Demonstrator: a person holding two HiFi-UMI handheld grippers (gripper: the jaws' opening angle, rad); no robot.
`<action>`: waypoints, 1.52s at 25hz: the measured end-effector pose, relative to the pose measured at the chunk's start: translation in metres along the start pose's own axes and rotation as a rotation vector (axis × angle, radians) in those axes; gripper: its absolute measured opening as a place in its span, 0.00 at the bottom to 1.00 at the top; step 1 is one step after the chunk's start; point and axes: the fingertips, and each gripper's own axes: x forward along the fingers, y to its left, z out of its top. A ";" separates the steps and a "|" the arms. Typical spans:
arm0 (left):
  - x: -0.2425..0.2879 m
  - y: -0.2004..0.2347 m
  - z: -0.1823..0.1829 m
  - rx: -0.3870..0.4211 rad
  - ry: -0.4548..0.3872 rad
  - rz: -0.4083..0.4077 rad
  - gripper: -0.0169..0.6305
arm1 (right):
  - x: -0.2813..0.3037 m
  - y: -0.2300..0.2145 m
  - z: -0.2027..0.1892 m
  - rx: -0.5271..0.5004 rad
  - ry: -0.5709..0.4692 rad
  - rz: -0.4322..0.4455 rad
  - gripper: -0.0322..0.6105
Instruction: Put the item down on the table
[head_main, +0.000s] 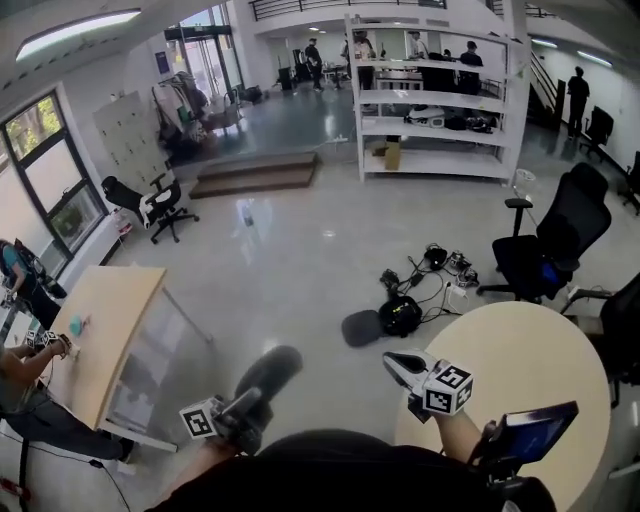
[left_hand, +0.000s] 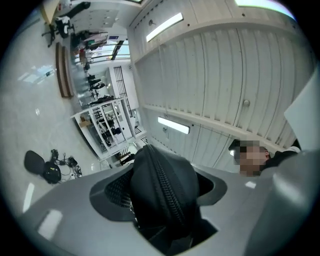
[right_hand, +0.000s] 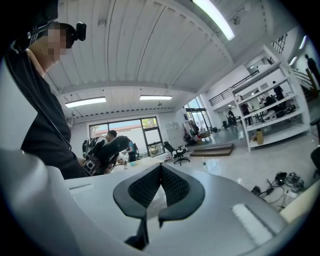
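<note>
Black zipped pouch (head_main: 272, 368) is clamped in my left gripper (head_main: 250, 402) at the lower middle of the head view, its long axis running up-right over the floor (head_main: 300, 270), with the pale round table (head_main: 525, 345) to its right, beyond my empty, closed right gripper (head_main: 403, 367).

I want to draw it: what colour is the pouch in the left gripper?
Black pouch, clearest in the left gripper view.

A glossy pale grey floor (head_main: 300, 240) lies under a long ceiling light strip (head_main: 75, 32), with tall windows (head_main: 50, 170) at left, a white open shelving unit (head_main: 435, 100) behind, a black office chair (head_main: 555, 240), tangled black cables (head_main: 435, 275), a round pale wooden surface (head_main: 520, 360) and a rectangular light wooden surface (head_main: 105, 330).
</note>
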 end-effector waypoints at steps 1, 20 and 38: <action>0.009 0.014 0.004 -0.026 0.007 -0.009 0.51 | -0.002 -0.011 0.000 0.009 0.000 -0.028 0.07; 0.115 0.149 0.111 -0.245 0.412 -0.310 0.51 | -0.020 -0.046 0.041 0.008 -0.105 -0.672 0.07; 0.375 0.012 -0.230 -0.364 0.981 -0.649 0.50 | -0.378 0.041 -0.049 0.123 -0.381 -1.280 0.07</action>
